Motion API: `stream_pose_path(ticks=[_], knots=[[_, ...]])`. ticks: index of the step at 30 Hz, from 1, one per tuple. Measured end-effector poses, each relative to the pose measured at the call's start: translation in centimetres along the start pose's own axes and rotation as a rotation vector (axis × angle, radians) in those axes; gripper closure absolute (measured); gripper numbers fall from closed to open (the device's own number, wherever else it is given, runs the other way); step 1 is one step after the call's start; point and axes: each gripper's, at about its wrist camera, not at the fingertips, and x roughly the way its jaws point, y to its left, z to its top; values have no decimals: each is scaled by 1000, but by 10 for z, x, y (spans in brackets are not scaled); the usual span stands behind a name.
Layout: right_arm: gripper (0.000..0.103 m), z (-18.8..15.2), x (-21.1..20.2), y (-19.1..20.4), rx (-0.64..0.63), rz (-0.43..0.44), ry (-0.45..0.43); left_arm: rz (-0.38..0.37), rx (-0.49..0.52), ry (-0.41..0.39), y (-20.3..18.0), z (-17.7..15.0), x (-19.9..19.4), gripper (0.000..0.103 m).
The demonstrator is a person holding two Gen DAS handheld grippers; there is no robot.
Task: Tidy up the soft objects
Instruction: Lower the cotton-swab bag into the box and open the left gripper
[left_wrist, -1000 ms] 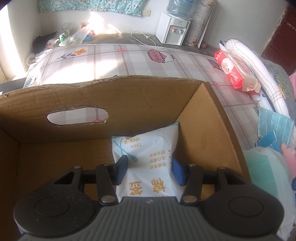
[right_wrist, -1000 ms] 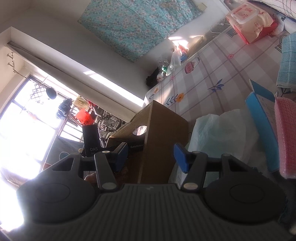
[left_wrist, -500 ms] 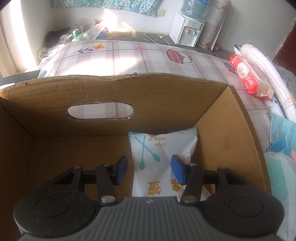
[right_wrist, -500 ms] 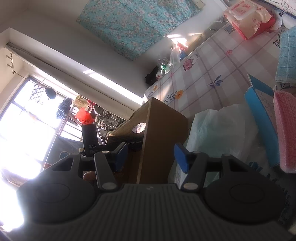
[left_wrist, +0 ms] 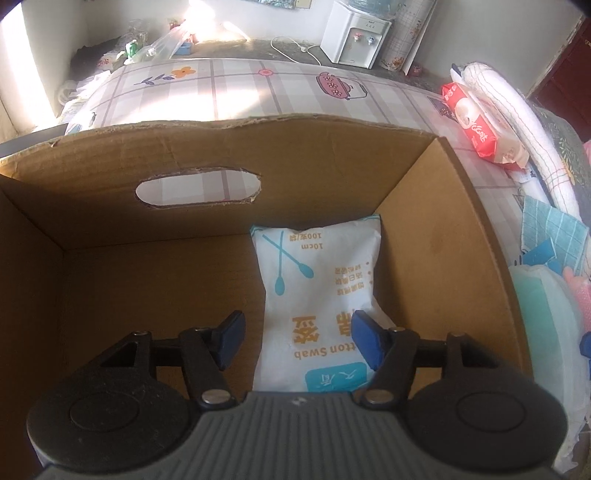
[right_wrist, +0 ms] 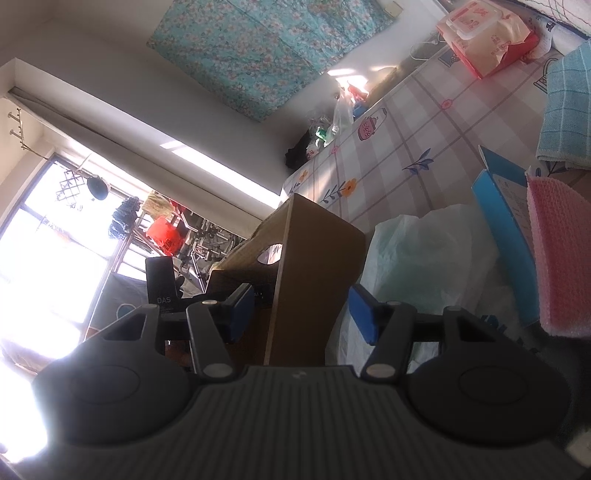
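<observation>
A brown cardboard box (left_wrist: 118, 192) with a hand-hole stands on the checked table. A white cotton swab bag (left_wrist: 317, 291) lies inside it against the right wall. My left gripper (left_wrist: 297, 341) is open and empty above the box, clear of the bag. My right gripper (right_wrist: 301, 306) is open and empty, tilted, beside the box's outer wall (right_wrist: 314, 273). To the right of the box lie a pale green plastic pack (right_wrist: 424, 258), a pink sponge cloth (right_wrist: 557, 266), a blue packet (right_wrist: 506, 236), a teal checked cloth (right_wrist: 565, 122) and a red wipes pack (right_wrist: 487, 37).
A rolled white towel (left_wrist: 517, 118) lies along the table's right edge beside the red wipes pack (left_wrist: 476, 125). A water dispenser (left_wrist: 354, 33) stands on the floor behind the table. A window with hanging laundry (right_wrist: 74, 229) is on the left of the right wrist view.
My left gripper has pulled back and up from the cotton swab bag, which now lies free in the box. The right gripper has barely moved.
</observation>
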Motion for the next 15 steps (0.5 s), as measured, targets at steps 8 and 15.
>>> stream_pose_path(ticks=[8, 15], knots=[[46, -1, -5, 0, -2, -5, -15, -16, 3, -34, 0, 3, 7, 42], [46, -5, -16, -5, 8, -18, -33, -35, -26, -69, 4, 2, 6, 42]])
